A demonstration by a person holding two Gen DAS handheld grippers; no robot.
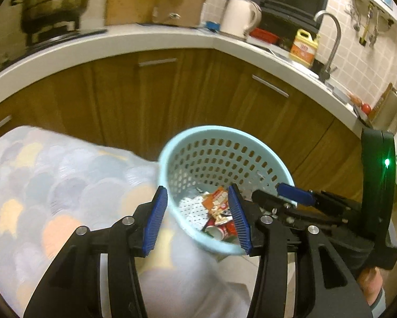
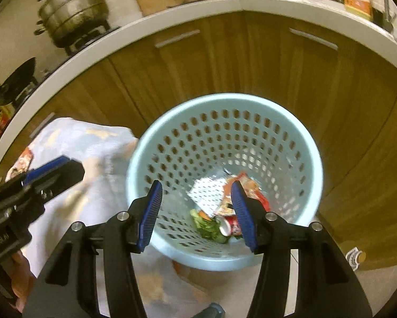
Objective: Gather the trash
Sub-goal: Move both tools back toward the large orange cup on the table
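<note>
A dim kitchen corner framed the scene: wooden cabinets (image 2: 225, 61) under a white table (image 1: 118, 45), a steel steamer pot (image 2: 73, 10) at 11 o'clock in your right view. The pale blue perforated basket (image 2: 299, 132) stood on the floor before the cabinets, and the trash (image 2: 225, 206) lay in its bottom: crumpled wrappers, a dotted paper scrap, a crushed red-and-white cup and green scraps. A patterned cloth (image 1: 52, 185) lay just beside the basket at 9 o'clock. Your left gripper (image 1: 198, 220) hung over the near rim, jaws apart and empty; your right gripper (image 2: 198, 212) hung over the basket's mouth, jaws likewise apart, holding nothing. The trash looked light, thin and crushable, so pinch an edge; the basket looked light and stiff, best taken by its rim.
</note>
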